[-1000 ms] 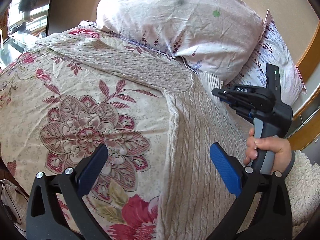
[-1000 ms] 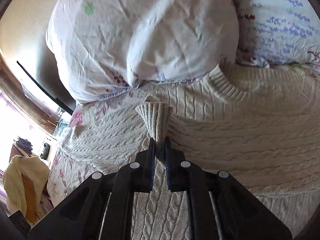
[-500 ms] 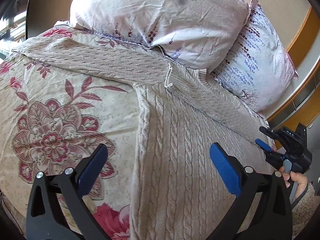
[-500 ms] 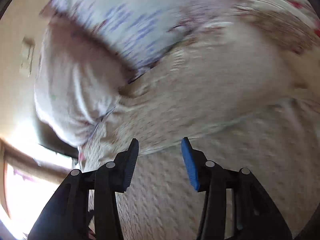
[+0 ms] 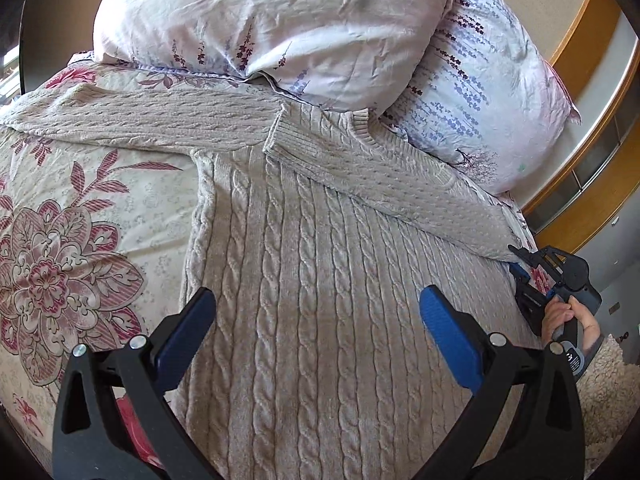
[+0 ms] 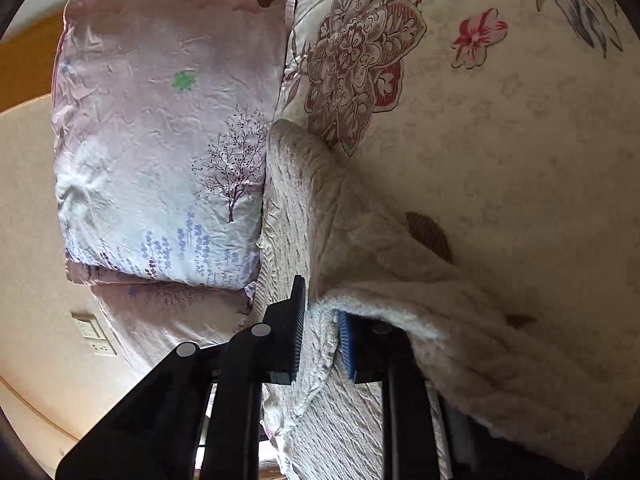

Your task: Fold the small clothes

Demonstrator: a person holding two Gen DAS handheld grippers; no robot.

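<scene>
A floral bedspread in cream with dark red blooms (image 5: 92,216) covered the bed, and on it lay the task's garment, a beige cable-knit sweater (image 5: 312,280), spread flat with its collar toward the headboard. One sleeve stretched out to the left, while the other was folded diagonally across the chest, its ribbed cuff (image 5: 296,136) resting near the neckline. Two crumpled pale pink pillows printed with lavender sprigs (image 5: 280,20) leaned against the top edge of the sweater. The black left gripper with blue pads (image 5: 316,336) hovered over the sweater's body, jaws spread wide and holding nothing. At the sweater's right edge a hand (image 5: 568,316) held the black right gripper (image 6: 320,332), whose jaws had just been closing and were clamped on a fold of the knit fabric.
</scene>
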